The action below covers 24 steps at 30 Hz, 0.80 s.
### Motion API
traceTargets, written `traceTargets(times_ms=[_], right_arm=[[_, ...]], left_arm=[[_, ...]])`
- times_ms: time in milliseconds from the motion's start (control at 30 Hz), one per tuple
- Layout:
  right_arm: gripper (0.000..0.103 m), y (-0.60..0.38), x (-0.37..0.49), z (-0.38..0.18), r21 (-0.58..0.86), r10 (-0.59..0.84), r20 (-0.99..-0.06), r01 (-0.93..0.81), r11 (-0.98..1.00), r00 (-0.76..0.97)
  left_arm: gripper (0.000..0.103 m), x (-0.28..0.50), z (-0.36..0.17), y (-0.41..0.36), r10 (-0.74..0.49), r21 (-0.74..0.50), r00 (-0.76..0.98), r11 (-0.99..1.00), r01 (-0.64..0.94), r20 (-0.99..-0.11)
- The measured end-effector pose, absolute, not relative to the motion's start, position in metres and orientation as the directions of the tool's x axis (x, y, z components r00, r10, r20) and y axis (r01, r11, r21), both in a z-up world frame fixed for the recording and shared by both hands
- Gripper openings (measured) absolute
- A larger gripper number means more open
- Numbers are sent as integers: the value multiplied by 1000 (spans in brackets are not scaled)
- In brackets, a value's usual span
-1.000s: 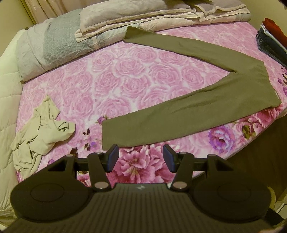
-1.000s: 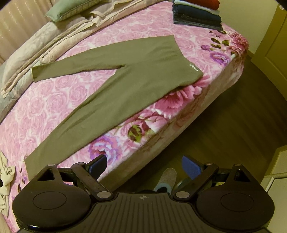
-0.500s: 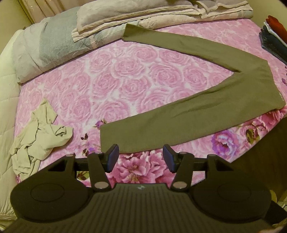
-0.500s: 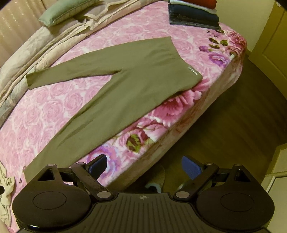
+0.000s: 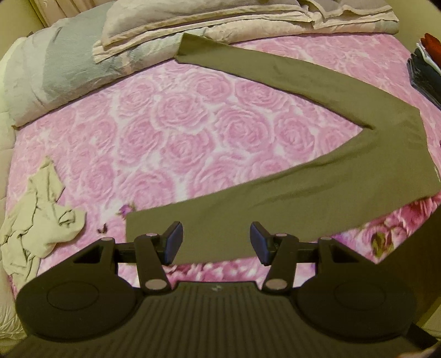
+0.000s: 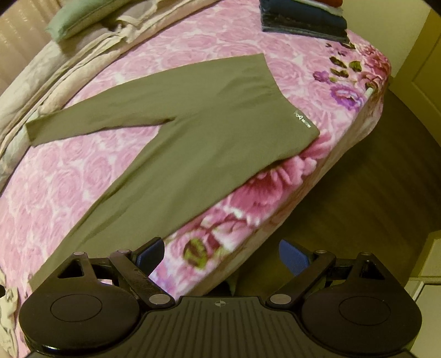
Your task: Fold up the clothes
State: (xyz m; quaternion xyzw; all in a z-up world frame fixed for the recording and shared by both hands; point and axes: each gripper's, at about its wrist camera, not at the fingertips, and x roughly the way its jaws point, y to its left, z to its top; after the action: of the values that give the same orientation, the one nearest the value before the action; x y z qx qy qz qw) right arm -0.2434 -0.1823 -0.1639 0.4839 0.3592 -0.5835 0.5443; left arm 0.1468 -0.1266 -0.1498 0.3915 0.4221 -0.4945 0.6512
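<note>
Since our left gripper (image 5: pixel 216 243) is the one sitting right over the fabric, that's where we'd start: its jaws are spread wide with nothing between them, and the near leg cuff (image 5: pixel 154 234) of the olive leggings (image 5: pixel 317 176) lies straight ahead of the fingertips, just past them. We can't tell from this blurry fisheye shot whether the pads (image 5: pixel 173 242) are brushing the cloth or hanging a bit above it (probably above).

From that cuff the near leg runs away up and to the right toward the waistband (image 6: pixel 292 102), which sits close to the bed's edge with the little white logo on it. The far leg (image 5: pixel 261 66) splits off and runs back toward the piled bedding (image 5: pixel 193 24), so the whole thing lies flat in a wide V on the pink rose bedspread (image 5: pixel 165 124).

Our right gripper (image 6: pixel 222 258) is also wide open and empty, but it's off the side of the mattress, over the floor, with the near leg's edge off to its upper left. So left is nearer the cuff, and right is better placed for the waistband end.

Our guess is the next move is pinching the near cuff and carrying it across onto the far leg. Off to the left there's a crumpled beige garment (image 5: pixel 35 228), well apart from all this.
</note>
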Motion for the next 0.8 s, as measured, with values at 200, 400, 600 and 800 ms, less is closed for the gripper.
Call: traceTargets(times_ms=[200, 400, 600, 800], right_arm=[[93, -242, -270, -180, 105, -292, -954, 988, -114, 68], [93, -298, -293, -206, 65, -269, -962, 996, -61, 46], [93, -335, -305, -236, 81, -210, -976, 994, -67, 65], [93, -355, -311, -278, 173, -216, -964, 982, -70, 154]], left_arm=[[50, 123, -172, -196, -287, 85, 134, 176, 981, -948], [50, 102, -188, -256, -318, 36, 85, 157, 987, -944], [49, 91, -203, -282, -292, -4, 38, 142, 990, -956], [49, 92, -229, -300, -272, -50, -22, 96, 994, -962]])
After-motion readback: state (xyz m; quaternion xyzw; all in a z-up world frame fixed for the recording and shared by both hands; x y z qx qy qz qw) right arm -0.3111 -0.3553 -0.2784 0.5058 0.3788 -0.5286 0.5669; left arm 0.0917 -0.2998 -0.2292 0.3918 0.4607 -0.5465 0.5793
